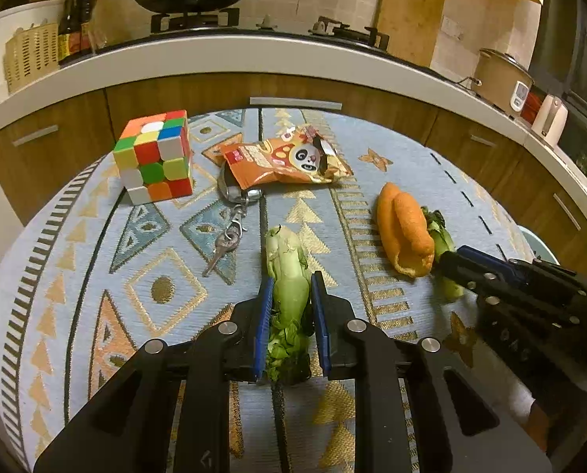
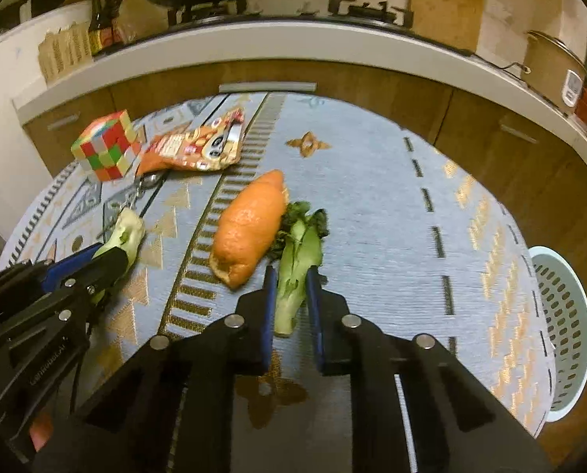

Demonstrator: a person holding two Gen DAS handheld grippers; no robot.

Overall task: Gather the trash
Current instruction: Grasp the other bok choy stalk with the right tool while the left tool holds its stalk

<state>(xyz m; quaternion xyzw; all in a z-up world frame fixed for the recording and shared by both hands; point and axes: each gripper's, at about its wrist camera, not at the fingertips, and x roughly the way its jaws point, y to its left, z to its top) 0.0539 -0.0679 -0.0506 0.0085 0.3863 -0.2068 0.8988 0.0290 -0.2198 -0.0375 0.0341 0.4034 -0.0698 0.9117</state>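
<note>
From the left wrist, your left gripper (image 1: 292, 295) is clamped on the pale cabbage stalk (image 1: 287, 272) at the near middle of the tablecloth (image 1: 411, 181), so lift straight, while the right wrist shows your right gripper (image 2: 291, 291) pinching the leafy green stem (image 2: 297, 268) just right of the orange peel (image 2: 250, 224), basket (image 2: 565, 315) waiting far right.

**Both hand-held grippers clamped, pointing steeply down**

The left hand-held gripper (image 1: 291, 280) tilts downward, its blue pads pressed against either side of a pale green vegetable stalk (image 1: 289, 276). The right hand-held gripper (image 2: 291, 276) tilts down likewise, its pads closed on a darker leafy stalk (image 2: 297, 264).
</note>
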